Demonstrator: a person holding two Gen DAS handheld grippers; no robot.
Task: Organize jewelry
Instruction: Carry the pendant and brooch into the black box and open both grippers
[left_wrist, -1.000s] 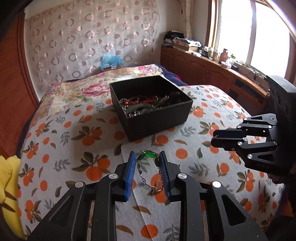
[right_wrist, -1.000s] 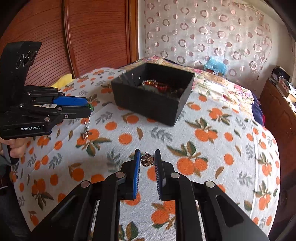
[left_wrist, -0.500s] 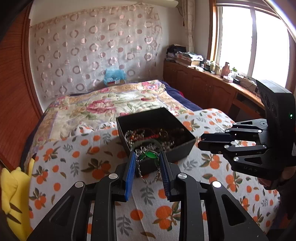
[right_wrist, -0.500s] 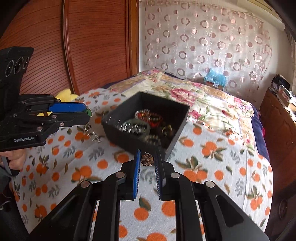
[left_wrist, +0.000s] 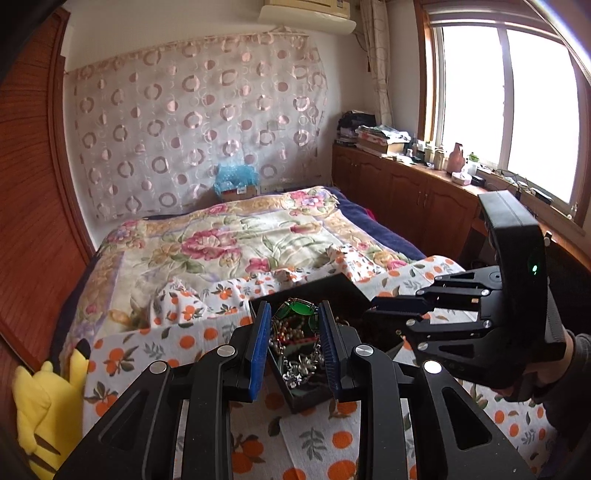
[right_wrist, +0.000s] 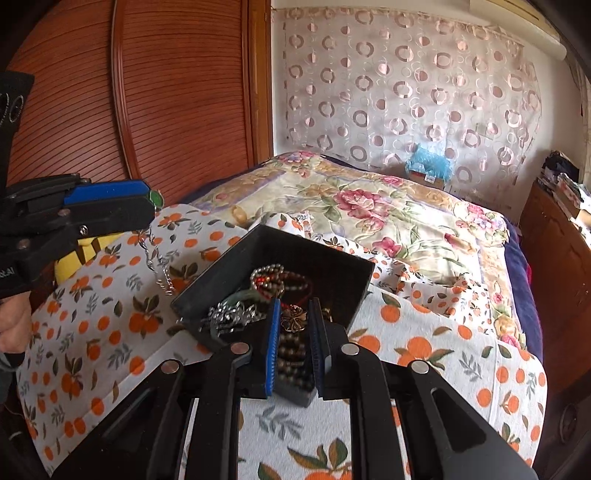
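Observation:
A black jewelry box (right_wrist: 343, 269) with several bead strings and chains sits on the orange-print cloth (right_wrist: 436, 347); it also shows in the left wrist view (left_wrist: 343, 288). My left gripper (left_wrist: 293, 314) is shut on a green-stone bracelet (left_wrist: 297, 308) whose silver chain (right_wrist: 159, 266) hangs down, just over the box's left side. My right gripper (right_wrist: 293, 317) is shut on a small bronze flower charm (right_wrist: 293, 320) and holds it above the box's near edge.
The cloth lies on a bed with a floral quilt (left_wrist: 236, 236). A yellow plush toy (left_wrist: 40, 406) lies at the bed's left edge. Wooden cabinets (left_wrist: 424, 206) with clutter run under the window on the right. A wooden wardrobe (right_wrist: 166, 92) stands to the left.
Both grippers have risen and moved forward over the box, each still holding its piece. The bracelet chain now hangs at the box's left side.

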